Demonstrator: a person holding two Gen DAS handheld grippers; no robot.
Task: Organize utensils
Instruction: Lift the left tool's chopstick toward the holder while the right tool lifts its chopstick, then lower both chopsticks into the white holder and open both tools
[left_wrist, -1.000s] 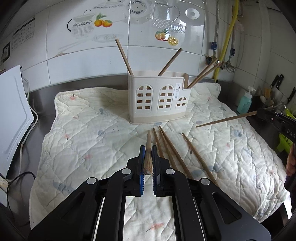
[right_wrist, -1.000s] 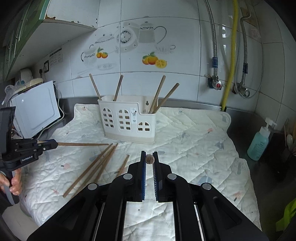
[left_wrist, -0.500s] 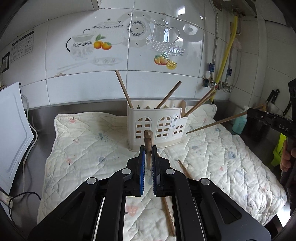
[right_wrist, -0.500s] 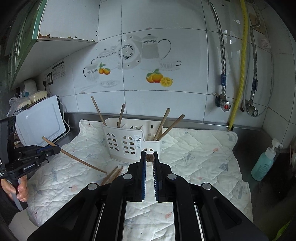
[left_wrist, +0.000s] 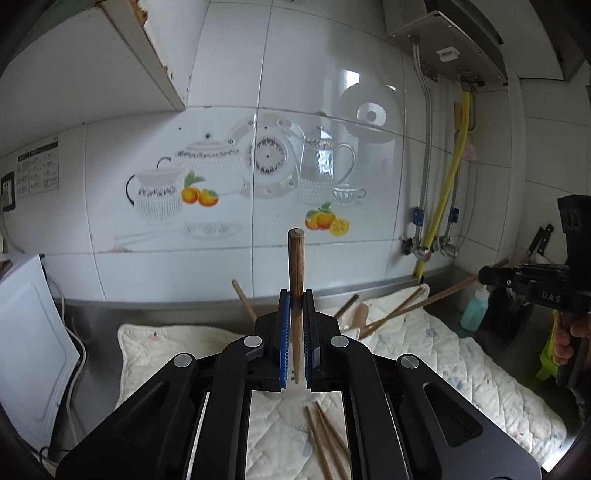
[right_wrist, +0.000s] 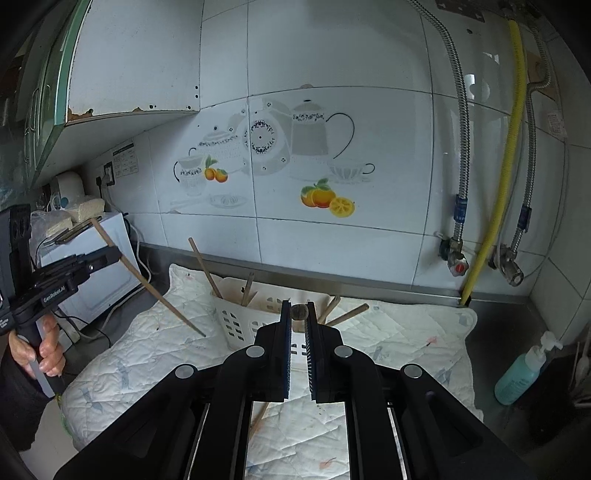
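Above the quilted mat (left_wrist: 461, 369), left gripper (left_wrist: 295, 306) is clenched on a wooden chopstick (left_wrist: 296, 266) held near-upright, over the white utensil caddy (right_wrist: 240, 325). Right gripper (right_wrist: 298, 314) is clamped on a second chopstick (right_wrist: 298, 312), seen end-on. Loose chopsticks (left_wrist: 325, 439) lie on the mat.
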